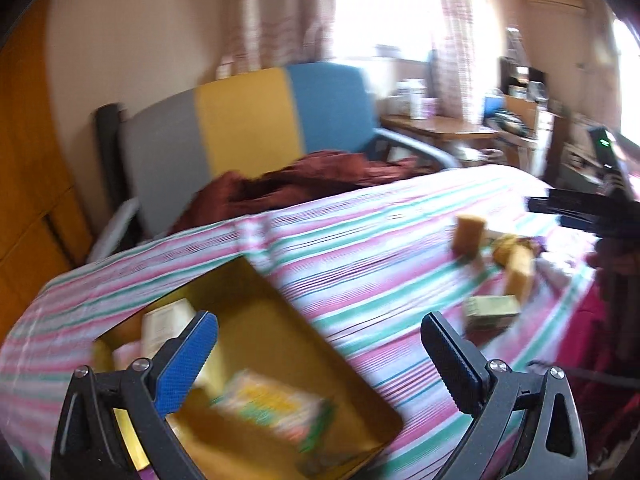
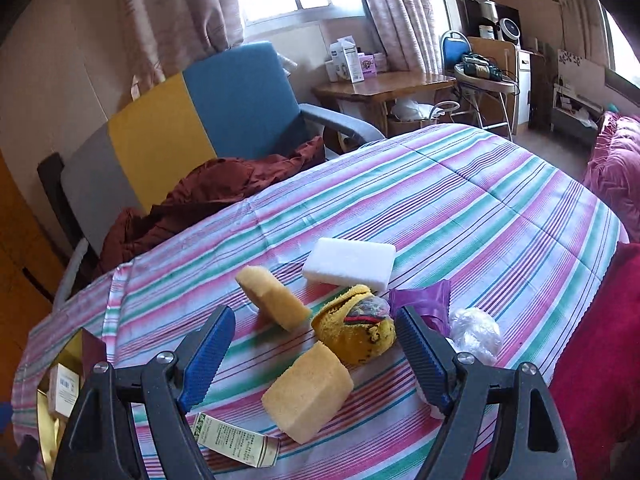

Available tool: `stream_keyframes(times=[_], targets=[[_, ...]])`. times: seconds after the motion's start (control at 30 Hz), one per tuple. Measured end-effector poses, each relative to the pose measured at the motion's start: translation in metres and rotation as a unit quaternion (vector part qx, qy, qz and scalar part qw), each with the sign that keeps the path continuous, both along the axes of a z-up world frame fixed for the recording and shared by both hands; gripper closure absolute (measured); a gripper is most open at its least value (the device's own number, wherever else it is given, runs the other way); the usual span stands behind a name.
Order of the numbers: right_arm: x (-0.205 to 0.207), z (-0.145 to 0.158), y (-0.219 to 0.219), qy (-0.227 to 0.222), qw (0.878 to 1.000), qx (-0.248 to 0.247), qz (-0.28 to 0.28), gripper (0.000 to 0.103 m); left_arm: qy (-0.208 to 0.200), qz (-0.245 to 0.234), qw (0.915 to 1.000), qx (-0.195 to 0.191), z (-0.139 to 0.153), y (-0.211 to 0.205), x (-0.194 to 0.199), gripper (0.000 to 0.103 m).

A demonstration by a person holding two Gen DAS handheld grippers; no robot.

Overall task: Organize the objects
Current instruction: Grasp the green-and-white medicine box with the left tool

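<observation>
**Right gripper lined up on the near sponge; box lies to the lower left**

Striped bedding (image 2: 460, 208) fills the middle of both views, with a tricolour chair (image 2: 224, 108) and a window behind it. Loose items sit in a cluster at the centre of the right wrist view: a white foam block (image 2: 349, 264), a far sponge (image 2: 272, 298), a yellow knitted pouch (image 2: 354, 330), a purple packet (image 2: 420, 300), a clear plastic wad (image 2: 476, 330), a near sponge (image 2: 308, 394) and a printed carton (image 2: 236, 442).

The right gripper (image 2: 316, 356) stands wide open with nothing between its pads. The near sponge lies directly between and just below the fingertips, its long axis running from lower left to upper right of the frame, oblique to the jaw line. A small wrist roll would probably be needed to close across its short side.

The left gripper (image 1: 320, 360) is also open and empty. It hovers over the yellow box (image 1: 280, 340), lower left of its view, which already holds several packets. In that view the loose cluster sits at the right edge, well apart.

The right hand is judged the nearer one for the next pick; the box lies toward the lower left corner of its frame.
</observation>
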State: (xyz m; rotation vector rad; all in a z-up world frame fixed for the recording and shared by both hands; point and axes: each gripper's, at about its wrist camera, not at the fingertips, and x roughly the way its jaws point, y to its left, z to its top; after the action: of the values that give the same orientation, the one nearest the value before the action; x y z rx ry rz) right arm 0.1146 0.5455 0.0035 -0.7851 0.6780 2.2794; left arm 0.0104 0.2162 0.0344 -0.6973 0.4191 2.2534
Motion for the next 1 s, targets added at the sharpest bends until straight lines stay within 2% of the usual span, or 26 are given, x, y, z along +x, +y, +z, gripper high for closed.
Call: stream_keyframes(times=[0.2, 0.37, 0.47, 0.6, 0.7, 0.73, 0.77, 0.8, 1.0], targets=[[0.007, -0.003, 0.012, 0.025, 0.999, -0.035, -0.015, 0.019, -0.064, -0.083, 0.9941, -0.030, -0.027, 0.075, 0.005, 0.001], [0.006, -0.007, 0.016, 0.027, 0.999, -0.045, -0.015, 0.019, -0.118, -0.138, 0.9821, -0.051, -0.053, 0.127, 0.013, 0.001], [0.006, -0.007, 0.016, 0.029, 0.998, -0.048, -0.014, 0.019, -0.147, -0.154, 0.9746, -0.069, -0.071, 0.153, 0.020, 0.001], [0.008, -0.009, 0.020, 0.034, 0.997, -0.060, -0.017, 0.019, -0.151, -0.184, 0.9669, -0.092, -0.088, 0.176, 0.033, 0.001], [0.008, -0.011, 0.022, 0.037, 0.997, -0.068, -0.018, 0.019, -0.148, -0.187, 0.9659, -0.101, -0.098, 0.187, 0.037, 0.001], [0.008, -0.011, 0.022, 0.037, 0.997, -0.069, -0.018, 0.019, -0.148, -0.186, 0.9660, -0.102, -0.099, 0.187, 0.037, 0.004], [0.008, -0.011, 0.022, 0.037, 0.997, -0.069, -0.017, 0.019, -0.150, -0.184, 0.9661, -0.102, -0.102, 0.187, 0.036, 0.014], [0.008, -0.012, 0.022, 0.036, 0.997, -0.070, -0.017, 0.019, -0.153, -0.183, 0.9657, -0.102, -0.103, 0.186, 0.035, 0.029], [0.007, -0.013, 0.021, 0.031, 0.997, -0.070, -0.015, 0.019, -0.160, -0.176, 0.9681, -0.079, -0.106, 0.167, 0.027, 0.029]])
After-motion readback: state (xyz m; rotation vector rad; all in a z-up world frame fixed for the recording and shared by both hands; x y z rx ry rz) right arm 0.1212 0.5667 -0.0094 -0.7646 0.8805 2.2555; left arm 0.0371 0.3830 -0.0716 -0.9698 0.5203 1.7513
